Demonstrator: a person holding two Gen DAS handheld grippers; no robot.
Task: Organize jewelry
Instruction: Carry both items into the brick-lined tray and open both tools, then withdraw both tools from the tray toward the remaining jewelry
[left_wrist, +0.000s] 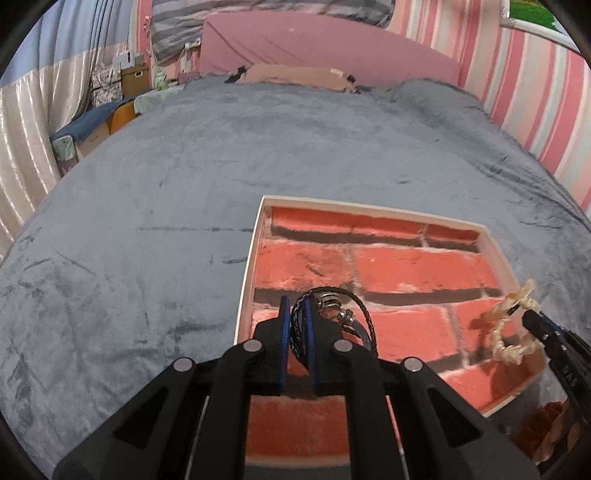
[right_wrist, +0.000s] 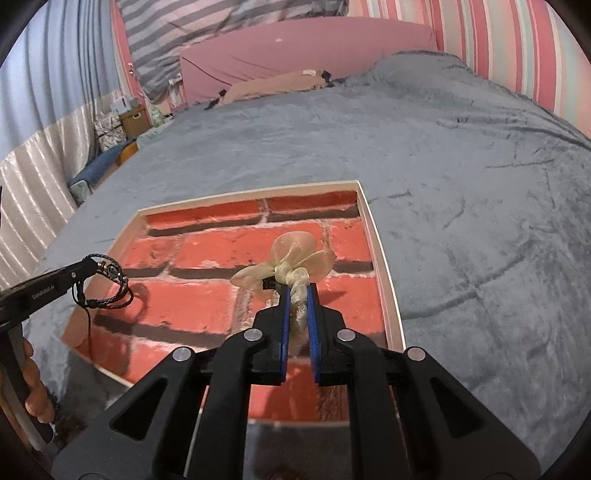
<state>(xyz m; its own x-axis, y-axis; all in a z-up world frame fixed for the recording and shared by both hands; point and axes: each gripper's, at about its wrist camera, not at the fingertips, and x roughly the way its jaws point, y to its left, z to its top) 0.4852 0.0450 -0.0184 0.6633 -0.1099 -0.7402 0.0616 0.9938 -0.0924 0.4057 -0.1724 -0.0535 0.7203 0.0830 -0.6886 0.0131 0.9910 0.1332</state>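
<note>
Dangling limp over the brick-patterned tray, the black braided bracelet is pinched in the left gripper and the cream translucent flower piece in the right gripper, both looking light, floppy, best gripped mid-cord.

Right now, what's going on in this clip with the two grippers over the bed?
A person is holding a gripper in each hand above a shallow tray with a brick-pattern lining, set on a grey blanket. The left gripper has its jaws shut on a black braided bracelet with a metal clasp. The right gripper has its jaws shut on a cream beaded bracelet with pale petal-like pieces. Both pieces hang over the tray; neither has been set down yet.
</note>
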